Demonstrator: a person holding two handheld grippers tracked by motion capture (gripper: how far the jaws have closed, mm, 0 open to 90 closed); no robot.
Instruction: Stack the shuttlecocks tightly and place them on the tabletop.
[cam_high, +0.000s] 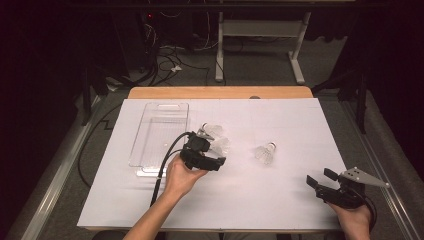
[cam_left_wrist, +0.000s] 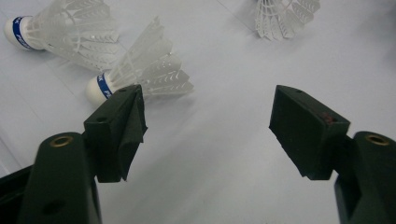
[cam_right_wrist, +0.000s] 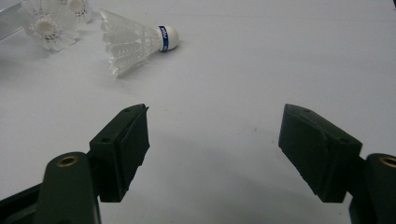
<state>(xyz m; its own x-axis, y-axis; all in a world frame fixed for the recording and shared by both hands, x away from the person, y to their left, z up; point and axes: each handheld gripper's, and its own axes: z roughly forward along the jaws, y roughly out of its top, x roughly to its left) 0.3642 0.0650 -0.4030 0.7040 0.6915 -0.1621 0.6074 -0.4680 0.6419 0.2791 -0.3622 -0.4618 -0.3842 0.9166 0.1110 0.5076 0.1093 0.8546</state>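
White-feathered shuttlecocks lie just ahead of the left tool, jaws spread and empty, hand tilted over mid-desk; the right tool rests open near the desk's front-right corner.

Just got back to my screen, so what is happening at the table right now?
A person holds a gripper in each hand over a white table. The left gripper is open, hovering beside two shuttlecocks: the nearer shuttlecock lies just past its jaw, the other shuttlecock behind it. A third shuttlecock lies alone mid-table. The right gripper is open and holds nothing, near the table's right edge. A clear tray sits to the left with nothing visible inside.
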